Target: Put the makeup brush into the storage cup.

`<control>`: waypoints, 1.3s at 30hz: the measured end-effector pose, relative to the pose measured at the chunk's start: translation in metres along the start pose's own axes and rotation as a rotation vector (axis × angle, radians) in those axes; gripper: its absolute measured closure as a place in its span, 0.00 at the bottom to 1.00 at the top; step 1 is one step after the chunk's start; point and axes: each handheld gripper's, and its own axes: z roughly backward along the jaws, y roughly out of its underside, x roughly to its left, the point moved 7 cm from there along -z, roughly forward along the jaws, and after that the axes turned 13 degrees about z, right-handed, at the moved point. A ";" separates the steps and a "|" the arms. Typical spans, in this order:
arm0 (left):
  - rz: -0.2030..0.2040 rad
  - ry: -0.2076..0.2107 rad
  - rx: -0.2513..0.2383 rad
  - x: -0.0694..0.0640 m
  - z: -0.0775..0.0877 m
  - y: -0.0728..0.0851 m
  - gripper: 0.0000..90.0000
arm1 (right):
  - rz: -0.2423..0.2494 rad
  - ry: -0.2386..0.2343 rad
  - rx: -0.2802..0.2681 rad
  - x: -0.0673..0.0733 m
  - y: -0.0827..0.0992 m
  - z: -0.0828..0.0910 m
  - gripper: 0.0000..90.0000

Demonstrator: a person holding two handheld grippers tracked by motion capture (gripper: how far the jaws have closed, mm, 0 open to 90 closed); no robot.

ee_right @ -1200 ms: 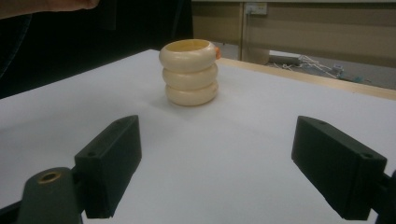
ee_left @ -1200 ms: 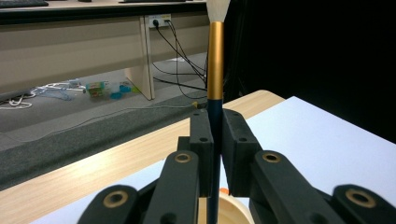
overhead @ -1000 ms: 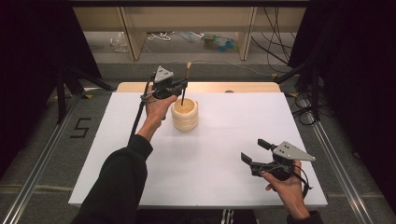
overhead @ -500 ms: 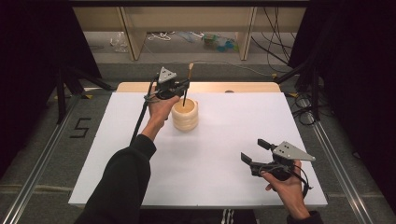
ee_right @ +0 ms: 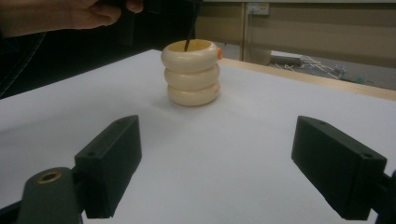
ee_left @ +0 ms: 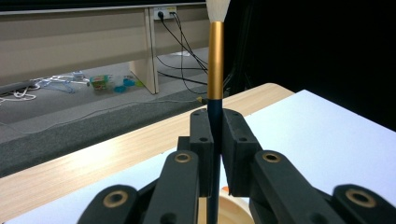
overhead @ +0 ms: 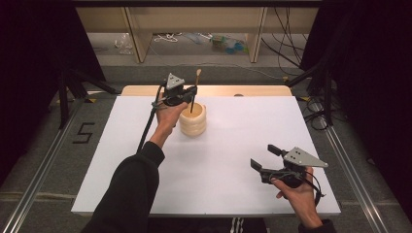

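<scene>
Brush (ee_left: pixel 215 70) stands upright, pinched in left gripper (overhead: pixel 191 92) fingers above the holder (overhead: pixel 193 120) at 12 o'clock; right gripper (overhead: pixel 265 158) at 4 o'clock, fingers spread wide over the worktop (overhead: pixel 233 194).

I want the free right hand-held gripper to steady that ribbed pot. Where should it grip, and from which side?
Probably the middle ring of the cream pot, jaws level, coming from the right hand-held gripper's side: the pot stands upright, and the brush held by the left hand-held gripper blocks the top.
</scene>
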 end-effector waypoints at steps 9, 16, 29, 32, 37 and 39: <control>-0.002 -0.008 0.025 0.005 -0.004 0.014 0.93 | 0.003 0.001 0.000 0.000 0.000 0.000 0.19; -0.004 -0.016 0.056 0.008 -0.007 0.026 0.93 | 0.016 0.010 0.003 -0.001 0.000 0.000 0.19; -0.012 -0.037 0.108 0.012 -0.010 0.038 0.93 | 0.015 0.009 0.005 -0.001 0.000 0.000 0.19; -0.004 -0.026 0.133 0.014 -0.010 0.041 0.92 | 0.017 0.010 0.003 -0.001 0.000 0.000 0.19; -0.005 -0.017 0.151 0.018 -0.007 0.043 0.90 | 0.016 0.011 0.003 -0.001 0.000 0.000 0.19; -0.014 -0.016 0.147 0.019 -0.004 0.042 0.86 | 0.016 0.010 0.006 -0.001 0.001 0.000 0.19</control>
